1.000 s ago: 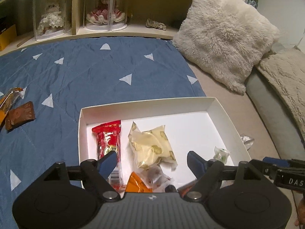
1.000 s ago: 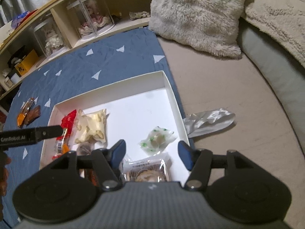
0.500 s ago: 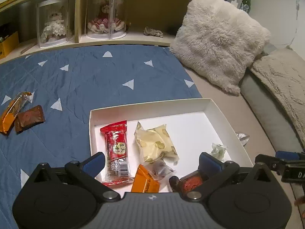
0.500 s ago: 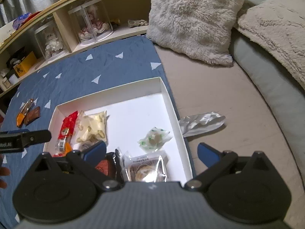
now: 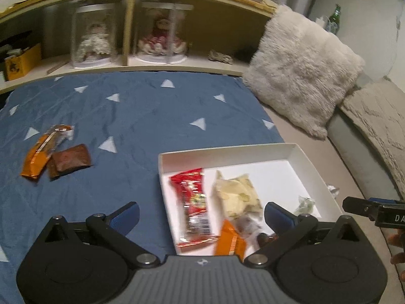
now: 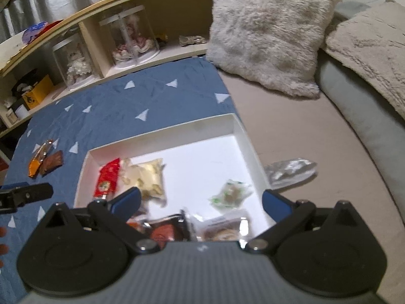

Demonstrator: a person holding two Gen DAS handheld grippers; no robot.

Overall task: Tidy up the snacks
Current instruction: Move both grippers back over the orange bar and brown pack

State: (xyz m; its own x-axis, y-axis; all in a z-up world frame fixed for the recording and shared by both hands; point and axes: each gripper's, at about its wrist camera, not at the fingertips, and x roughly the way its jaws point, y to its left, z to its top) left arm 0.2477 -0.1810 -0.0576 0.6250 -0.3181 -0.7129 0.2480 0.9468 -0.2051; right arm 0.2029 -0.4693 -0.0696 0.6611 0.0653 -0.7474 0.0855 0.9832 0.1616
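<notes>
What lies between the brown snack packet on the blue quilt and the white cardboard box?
In the left wrist view, only bare blue quilt with one white triangle separates the brown snack packet from the white cardboard box.

The left gripper's body (image 5: 202,215) hides the near edge of the white box (image 5: 227,152) and the lower end of the orange packet (image 5: 229,240). Print on the red wrapper (image 5: 193,197) is blurred. In the right wrist view, two packets (image 6: 225,230) at the box's near side are smeared and half covered.
</notes>
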